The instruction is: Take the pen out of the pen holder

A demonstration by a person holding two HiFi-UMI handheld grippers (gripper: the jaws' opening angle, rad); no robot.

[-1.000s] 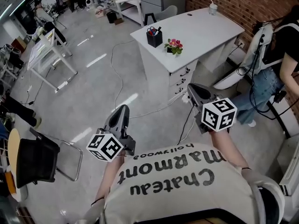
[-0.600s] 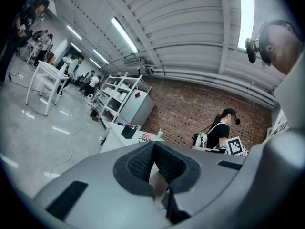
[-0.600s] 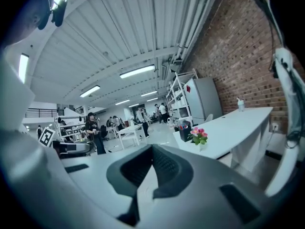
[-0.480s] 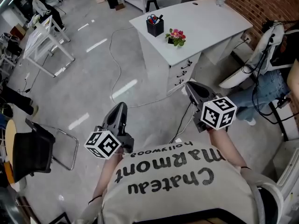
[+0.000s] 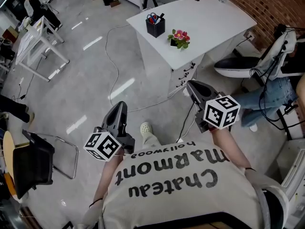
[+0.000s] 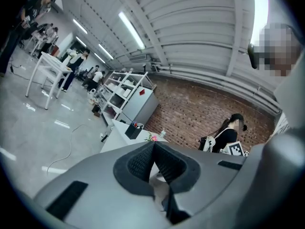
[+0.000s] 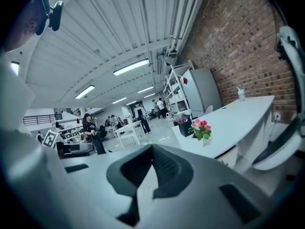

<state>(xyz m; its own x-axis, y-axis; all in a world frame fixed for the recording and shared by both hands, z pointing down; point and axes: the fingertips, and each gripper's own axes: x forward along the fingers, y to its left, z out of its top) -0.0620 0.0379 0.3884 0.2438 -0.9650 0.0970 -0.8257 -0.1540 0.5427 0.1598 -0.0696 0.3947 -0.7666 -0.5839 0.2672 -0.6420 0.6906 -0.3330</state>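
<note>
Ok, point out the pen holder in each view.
Head view: pen holder, top centre, at the white desk's left end.
Left gripper view: pen holder, small, left of centre.
Right gripper view: pen holder, right of centre.
Shared landmark: pink flowers just beside it.

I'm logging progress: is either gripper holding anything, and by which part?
Nothing is held. The left gripper and the right gripper both have their jaws shut with nothing between them; the pen holder stands on the desk, apart from both.
</note>
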